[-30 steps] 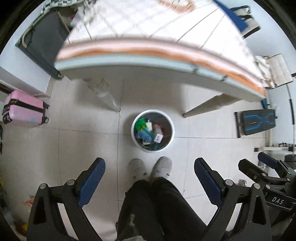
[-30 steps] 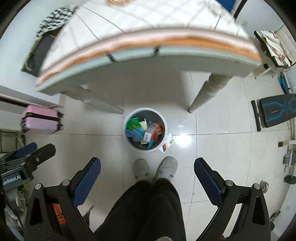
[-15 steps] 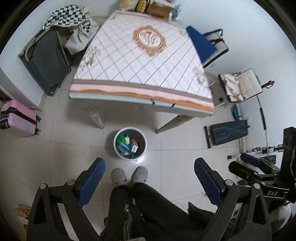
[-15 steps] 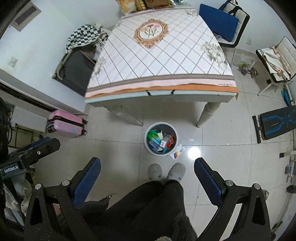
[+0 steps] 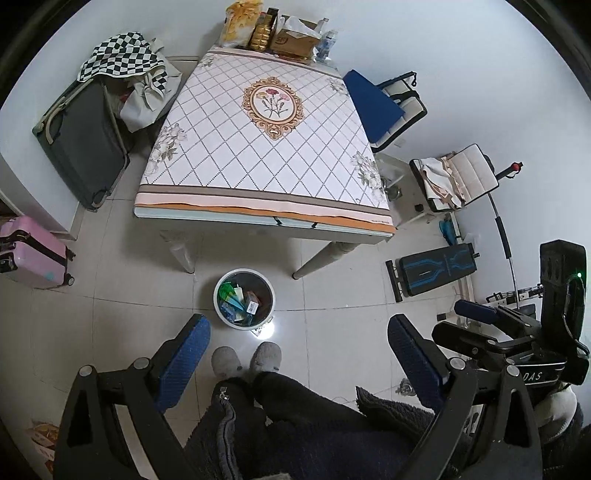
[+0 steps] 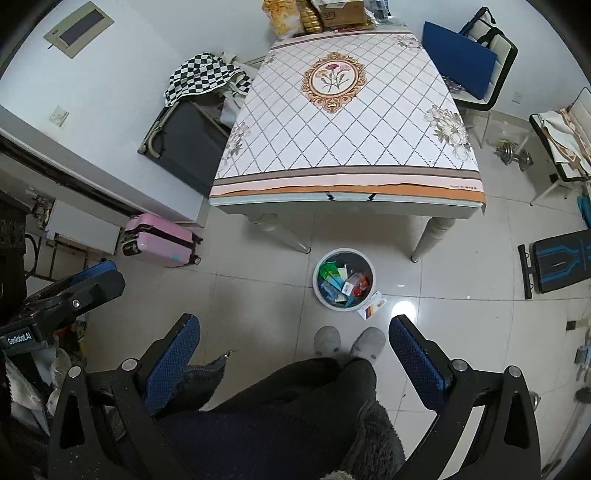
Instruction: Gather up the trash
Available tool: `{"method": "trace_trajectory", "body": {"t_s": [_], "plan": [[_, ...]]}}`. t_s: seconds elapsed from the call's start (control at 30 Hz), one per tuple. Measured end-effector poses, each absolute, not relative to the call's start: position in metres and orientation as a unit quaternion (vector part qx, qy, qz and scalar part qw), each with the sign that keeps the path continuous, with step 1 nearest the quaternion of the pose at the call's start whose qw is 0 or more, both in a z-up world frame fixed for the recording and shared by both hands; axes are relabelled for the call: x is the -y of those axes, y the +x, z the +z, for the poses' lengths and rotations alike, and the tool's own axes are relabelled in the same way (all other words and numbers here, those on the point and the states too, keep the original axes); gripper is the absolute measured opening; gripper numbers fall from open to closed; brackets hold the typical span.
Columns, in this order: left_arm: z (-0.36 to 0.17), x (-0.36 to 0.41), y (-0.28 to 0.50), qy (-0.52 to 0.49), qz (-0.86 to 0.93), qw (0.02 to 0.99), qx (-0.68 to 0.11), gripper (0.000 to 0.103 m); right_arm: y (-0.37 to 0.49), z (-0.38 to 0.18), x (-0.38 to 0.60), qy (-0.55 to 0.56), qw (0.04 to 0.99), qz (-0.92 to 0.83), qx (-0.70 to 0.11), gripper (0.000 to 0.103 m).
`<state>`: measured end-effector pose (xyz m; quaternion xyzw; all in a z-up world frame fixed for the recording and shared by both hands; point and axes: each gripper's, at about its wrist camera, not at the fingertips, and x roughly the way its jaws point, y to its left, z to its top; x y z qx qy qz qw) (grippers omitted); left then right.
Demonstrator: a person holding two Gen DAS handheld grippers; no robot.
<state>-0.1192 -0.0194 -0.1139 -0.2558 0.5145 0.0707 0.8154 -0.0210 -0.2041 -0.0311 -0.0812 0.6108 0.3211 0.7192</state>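
A round white trash bin [image 5: 269, 300] [image 6: 317, 286] stands on the floor in front of the table, holding several colourful wrappers [image 5: 236, 301] [image 6: 341, 282]. A small striped packet [image 6: 372, 309] lies on the tiles beside the bin. My left gripper [image 5: 297, 341] is open and empty, held high above the floor. My right gripper [image 6: 293, 341] is open and empty, also held high. The right gripper also shows at the right edge of the left wrist view [image 5: 491, 321]. The left gripper shows at the left edge of the right wrist view [image 6: 74, 291].
A table [image 5: 258, 155] [image 6: 343, 147] with a patterned cloth carries bags and boxes [image 5: 280, 35] at its far edge. A pink suitcase [image 6: 159, 240], a dark suitcase [image 5: 81, 147], chairs [image 5: 391, 107] and a weight bench [image 5: 432, 271] stand around. The person's slippered feet [image 5: 245, 360] are near the bin.
Both grippers have risen and pulled back from the bin, so the bin looks smaller and the whole tabletop has come into view. Both stay open.
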Motion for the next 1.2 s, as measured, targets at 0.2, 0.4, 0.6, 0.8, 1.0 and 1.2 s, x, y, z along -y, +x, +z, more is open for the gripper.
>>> {"method": "trace_trajectory", "body": {"t_s": [0.2,0.4,0.6,0.8,1.0,1.2], "plan": [[-0.111,0.027,-0.120,-0.258,0.068,0.817,-0.511,0.099,-0.021,-0.029,0.209,-0.079,0.713,0.325,-0.615,0.103],[-0.109,0.030,-0.120,-0.258,0.065,0.819,-0.509,0.103,-0.021,-0.027,0.210,-0.078,0.709,0.328,-0.619,0.103],[-0.109,0.036,-0.116,-0.255,0.056,0.818,-0.513,0.103,-0.020,-0.029,0.213,-0.072,0.706,0.327,-0.624,0.103],[-0.108,0.042,-0.113,-0.254,0.051,0.817,-0.515,0.103,-0.018,-0.028,0.219,-0.064,0.706,0.323,-0.627,0.103],[-0.109,0.043,-0.112,-0.254,0.051,0.817,-0.514,0.103,-0.015,-0.027,0.221,-0.056,0.706,0.322,-0.629,0.103],[-0.109,0.047,-0.109,-0.254,0.047,0.816,-0.516,0.103,-0.013,-0.028,0.226,-0.051,0.702,0.322,-0.633,0.103]]}}
